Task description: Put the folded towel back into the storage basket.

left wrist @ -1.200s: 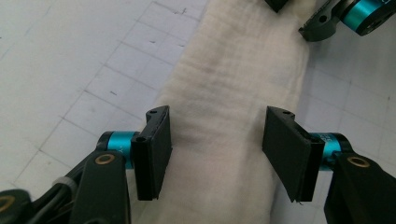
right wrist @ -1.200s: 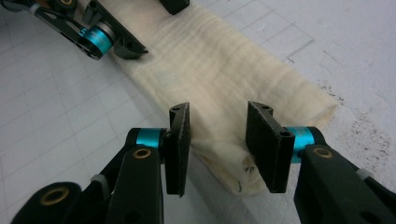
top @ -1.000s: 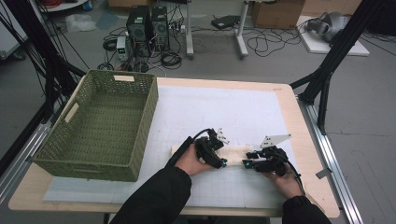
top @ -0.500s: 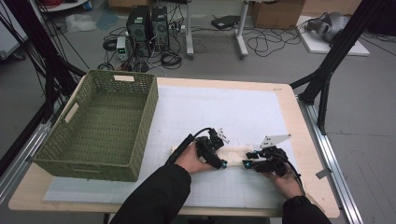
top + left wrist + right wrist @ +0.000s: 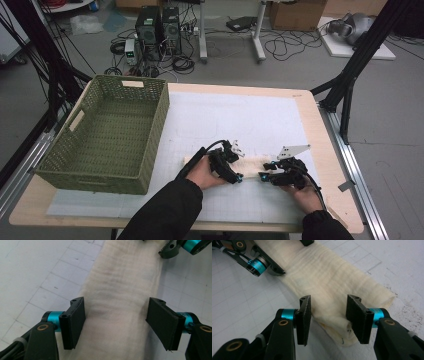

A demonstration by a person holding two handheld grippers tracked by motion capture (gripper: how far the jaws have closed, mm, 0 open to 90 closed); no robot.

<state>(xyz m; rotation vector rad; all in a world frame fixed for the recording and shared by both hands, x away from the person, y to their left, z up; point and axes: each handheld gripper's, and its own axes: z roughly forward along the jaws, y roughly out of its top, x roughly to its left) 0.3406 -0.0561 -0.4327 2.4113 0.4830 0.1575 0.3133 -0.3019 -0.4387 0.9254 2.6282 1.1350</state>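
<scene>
Green basket is sitting at the table's left. Right of the basket, the folded cream cloth is lying flat on the white mat. Left gripper is straddling the cloth, jaws spread wide, released. Farther right, right gripper is bracketing the cloth's corner, jaws just opening, not pressing.

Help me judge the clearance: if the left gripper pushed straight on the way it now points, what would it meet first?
Probably the long cream folded cloth itself: the left gripper stands open just above it, jaws straddling the strip. Farther along that strip shows the right gripper, though how far off is unclear.
</scene>
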